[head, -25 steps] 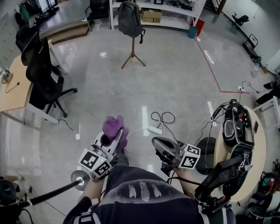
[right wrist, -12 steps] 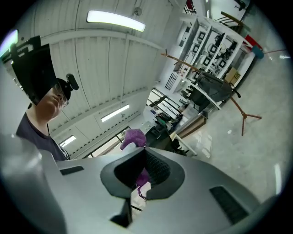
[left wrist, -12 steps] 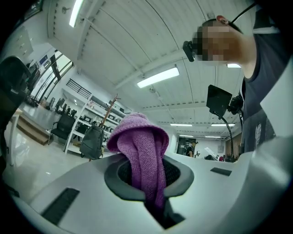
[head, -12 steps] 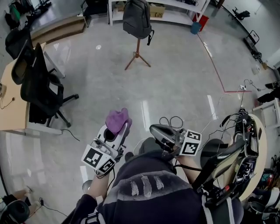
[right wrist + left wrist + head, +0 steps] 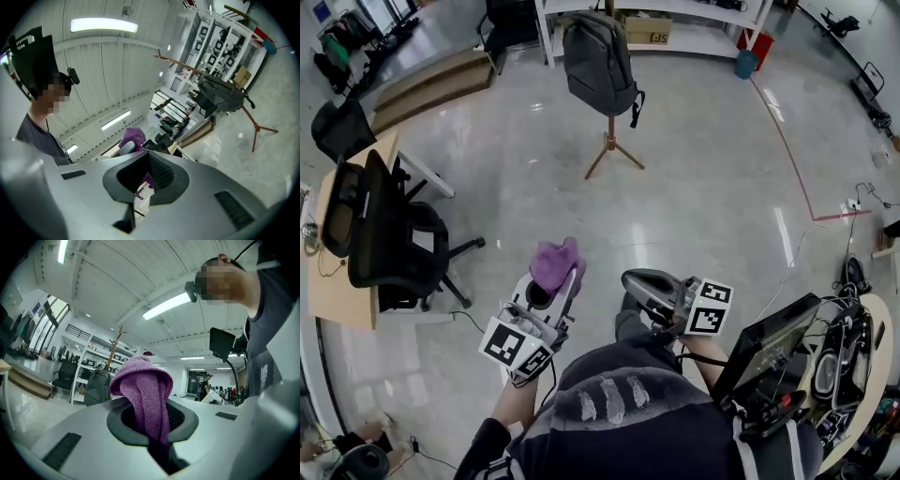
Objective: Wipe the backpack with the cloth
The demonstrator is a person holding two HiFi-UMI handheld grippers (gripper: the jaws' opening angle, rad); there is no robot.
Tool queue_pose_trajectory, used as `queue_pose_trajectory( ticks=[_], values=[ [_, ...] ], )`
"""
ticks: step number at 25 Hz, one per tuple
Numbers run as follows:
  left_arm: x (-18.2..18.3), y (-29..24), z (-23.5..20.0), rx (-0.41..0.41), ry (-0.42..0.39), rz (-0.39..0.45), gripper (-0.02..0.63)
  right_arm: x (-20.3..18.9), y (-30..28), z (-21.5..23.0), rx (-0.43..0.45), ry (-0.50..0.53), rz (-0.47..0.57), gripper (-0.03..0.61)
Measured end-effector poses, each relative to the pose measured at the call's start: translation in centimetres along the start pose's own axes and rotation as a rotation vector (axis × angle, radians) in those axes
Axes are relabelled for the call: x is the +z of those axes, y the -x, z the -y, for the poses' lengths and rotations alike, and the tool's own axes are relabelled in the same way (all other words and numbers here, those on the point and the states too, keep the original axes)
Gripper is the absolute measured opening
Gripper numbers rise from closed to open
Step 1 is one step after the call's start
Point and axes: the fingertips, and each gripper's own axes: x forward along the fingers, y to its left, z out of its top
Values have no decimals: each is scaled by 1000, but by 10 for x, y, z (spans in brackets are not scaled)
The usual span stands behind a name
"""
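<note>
Left gripper [image 5: 553, 291] clamped on a purple knitted cloth [image 5: 555, 262], grey backpack [image 5: 598, 58] well apart from it across the floor.
Seen along its jaws, the left gripper has them closed on the cloth's lower end, and the rest bunches up in a rounded fold above them. The right gripper [image 5: 634, 284], just right of it at the lower middle of the head view, has its jaws only narrowly apart with nothing between them. The backpack hangs upright on a wooden tripod stand [image 5: 612, 150] at the upper middle of the frame, in front of white shelving [image 5: 675, 14]. A black office chair [image 5: 380, 234] stands at the left edge beside a light wooden desk [image 5: 337, 300].
</note>
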Motion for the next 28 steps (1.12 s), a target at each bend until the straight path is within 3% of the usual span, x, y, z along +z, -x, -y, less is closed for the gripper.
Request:
queue_pose_trajectory(
  ticks=[5,14,21,25,28],
  values=[
    [10,-107,-44,62,-6,-17,49,74,5,72,43,2,-89,-8],
    [16,-210,-157,90,-38,-49,49,173,-32,158,27,114,-105,-8],
    [7,-284,-290,75,9,-40,49,237,-103,247,-68,121,-126,-8],
    [-4,-335,-371,21,5,-76,49,274,-155,286,-119,116,-144,-8],
    [-12,-375,-438,25,10,-104,49,302,-190,315,-144,125,-146,-8]
  ],
)
